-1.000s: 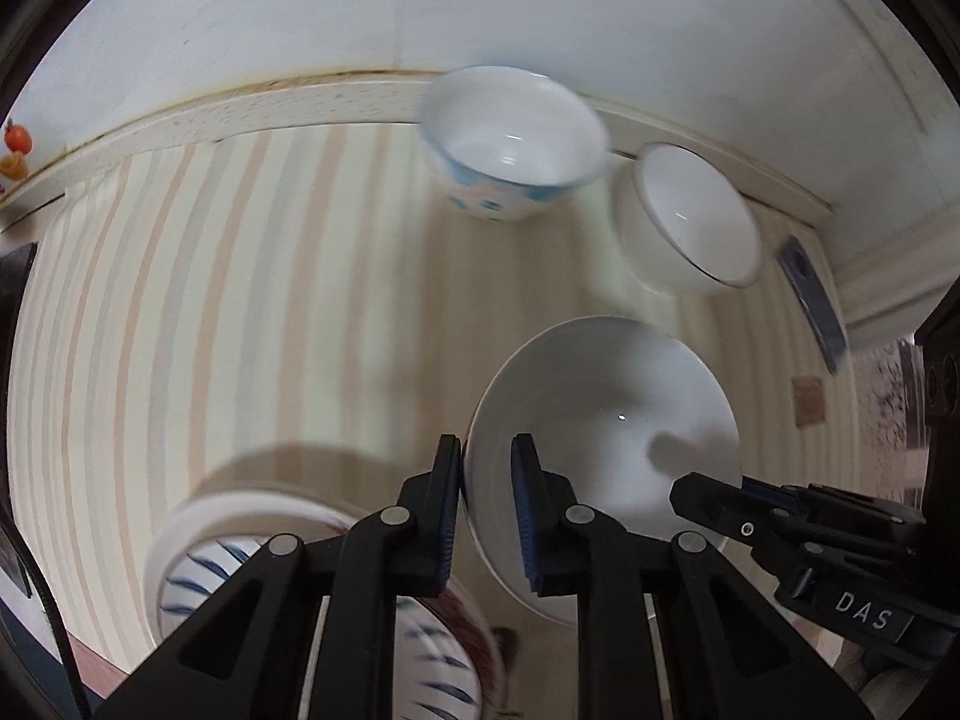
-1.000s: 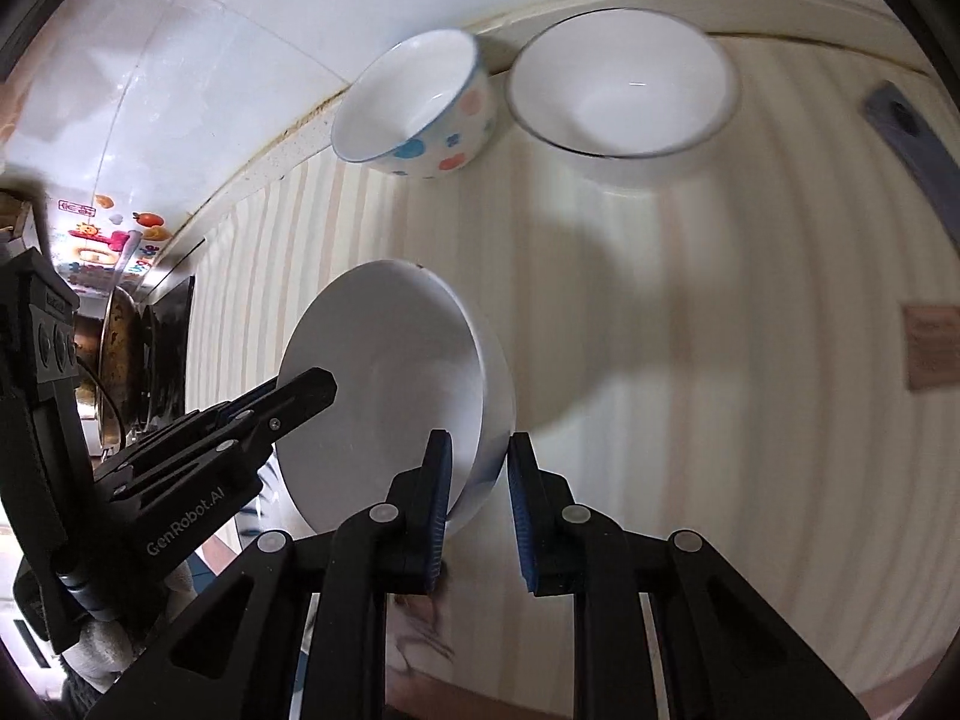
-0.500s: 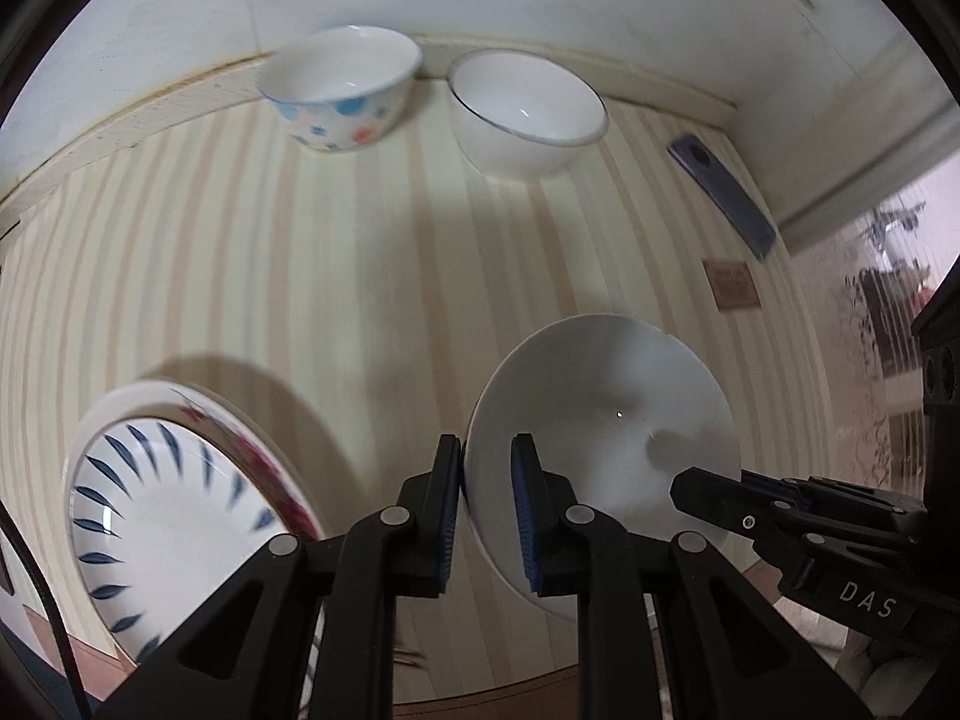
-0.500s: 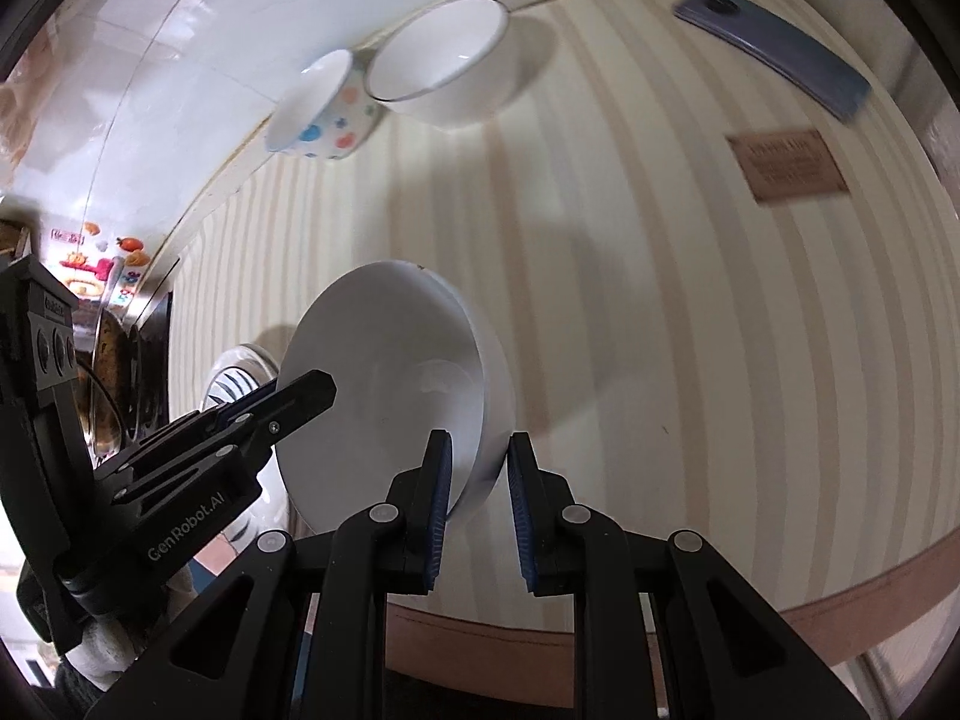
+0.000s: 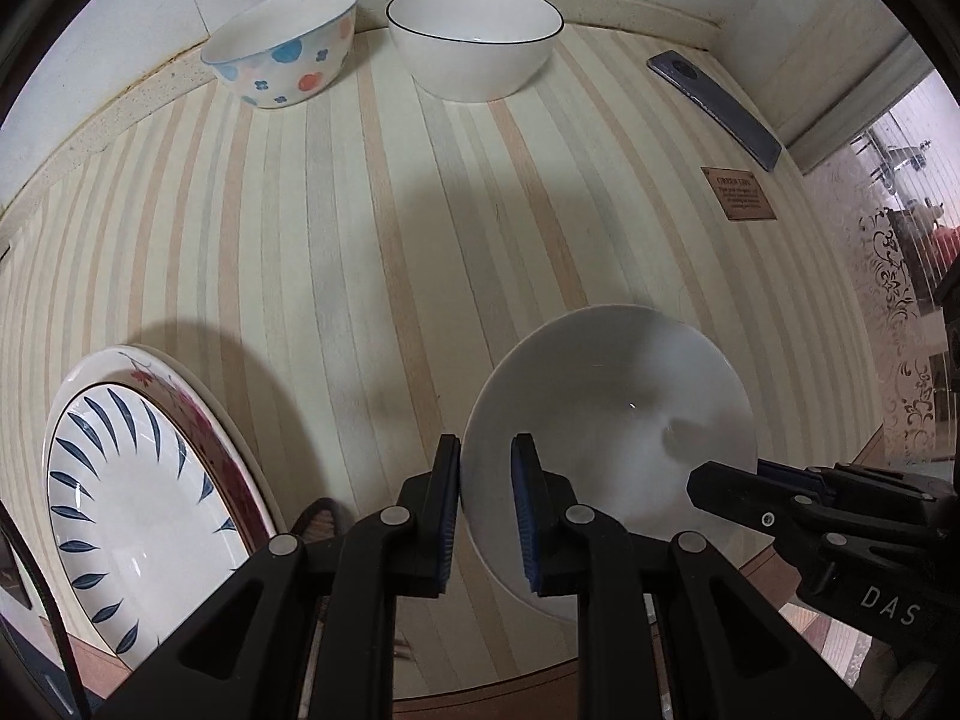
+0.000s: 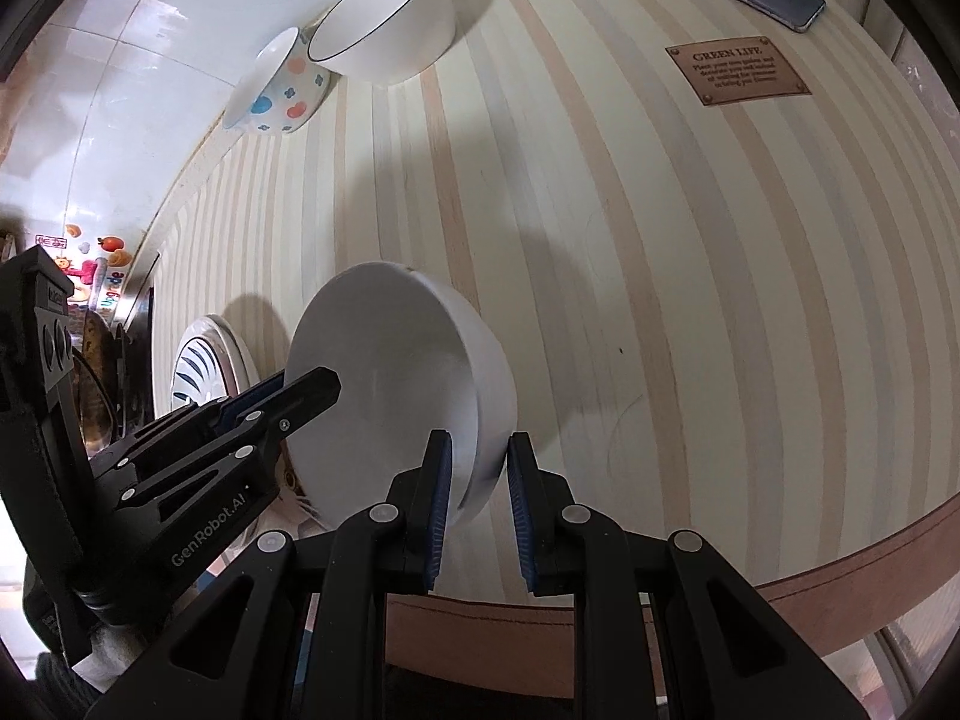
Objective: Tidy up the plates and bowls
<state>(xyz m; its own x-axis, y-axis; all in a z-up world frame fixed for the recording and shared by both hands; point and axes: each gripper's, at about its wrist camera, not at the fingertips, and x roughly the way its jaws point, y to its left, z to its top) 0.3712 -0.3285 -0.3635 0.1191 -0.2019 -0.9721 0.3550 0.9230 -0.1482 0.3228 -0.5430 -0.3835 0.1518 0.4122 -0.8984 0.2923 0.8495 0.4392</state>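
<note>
Plain white bowl [image 5: 606, 426] held aloft over the near edge of the striped surface [image 5: 372, 228], pinched from both sides at once. Left hand-held gripper [image 5: 485, 510] clenched on the bowl's left rim, one pad inside and one outside. Right hand-held gripper [image 6: 475, 510] straddling the opposite rim; pads look a touch wider than the wall there, so full clamping hard to confirm from this angle, though grasping seems likely. Two-sided hold presumably chosen to keep a wide, slippery bowl level and stop it swinging on a single pinch point.

At the far edge, against the wall, a dotted bowl [image 5: 282, 51] and a black-rimmed white bowl [image 5: 477, 39] parked side by side, nearly touching: probably the start of a bowl group, kept back to leave working room. To the left, near the front edge, a blue-leaf plate [image 5: 129, 516] nested on a red-flowered plate [image 5: 198, 414], so plates apparently sorted into their own stack, well apart from the bowls.

Phone [image 5: 714, 108] and small brown plaque [image 5: 741, 192] lying off to the right, clear of the dishes.

Likely next: carried bowl set down with, or into, the bowls at the back. Risk: rim slipping if either grip loosens unevenly.
</note>
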